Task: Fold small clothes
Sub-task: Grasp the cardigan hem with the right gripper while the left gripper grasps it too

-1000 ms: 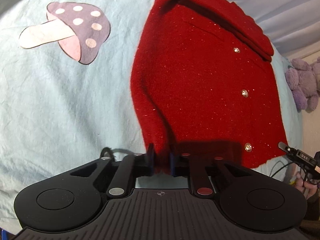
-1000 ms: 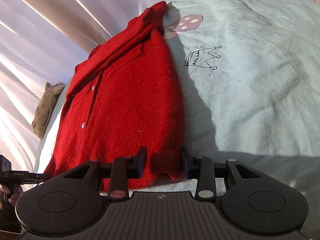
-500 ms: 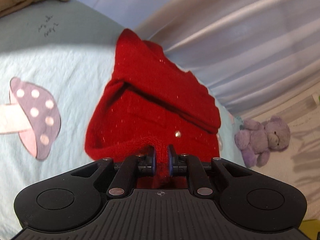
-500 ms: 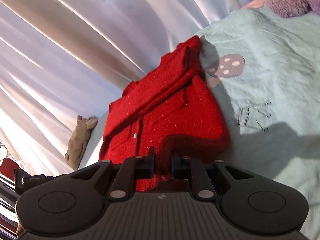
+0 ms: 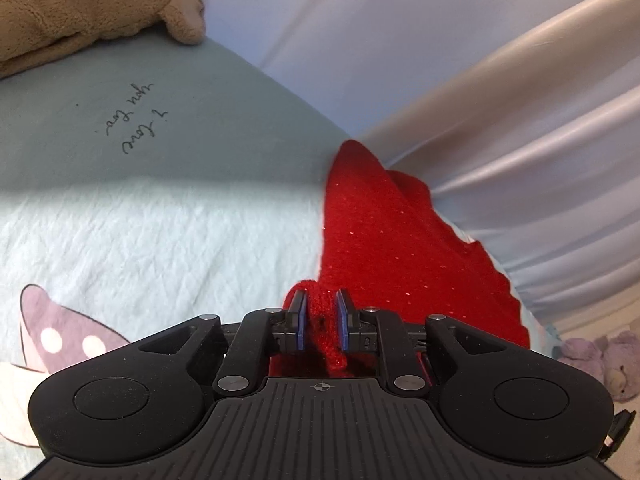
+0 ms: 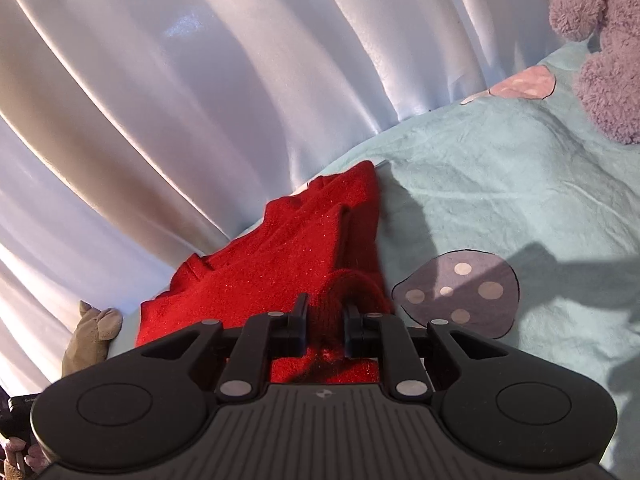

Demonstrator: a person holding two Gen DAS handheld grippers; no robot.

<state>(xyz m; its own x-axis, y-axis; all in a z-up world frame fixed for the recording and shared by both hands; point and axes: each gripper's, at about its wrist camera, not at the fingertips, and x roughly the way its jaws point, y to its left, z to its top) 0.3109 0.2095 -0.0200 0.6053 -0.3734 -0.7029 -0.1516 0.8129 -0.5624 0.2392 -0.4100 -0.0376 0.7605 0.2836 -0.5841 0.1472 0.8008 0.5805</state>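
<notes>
A small red knit cardigan (image 5: 392, 240) lies on a pale blue bedsheet (image 5: 140, 220) near the curtain. My left gripper (image 5: 321, 304) is shut on a bunched fold of its hem and holds it up over the rest of the garment. In the right wrist view the same cardigan (image 6: 280, 272) shows, and my right gripper (image 6: 325, 312) is shut on another bunch of its hem. The lower part of the cardigan is hidden under both grippers. Its buttons are out of sight.
White curtains (image 6: 200, 100) hang just behind the cardigan. A brown plush toy (image 5: 80, 12) lies at the far left and shows in the right wrist view (image 6: 94, 332). A purple plush bear (image 6: 600, 40) sits at the right. Mushroom prints (image 6: 460, 292) mark the sheet.
Both grippers closed on the cardigan's hem and carried it up and forward toward the collar. The lower half is now folded over the upper half, and the buttons have gone from view.
</notes>
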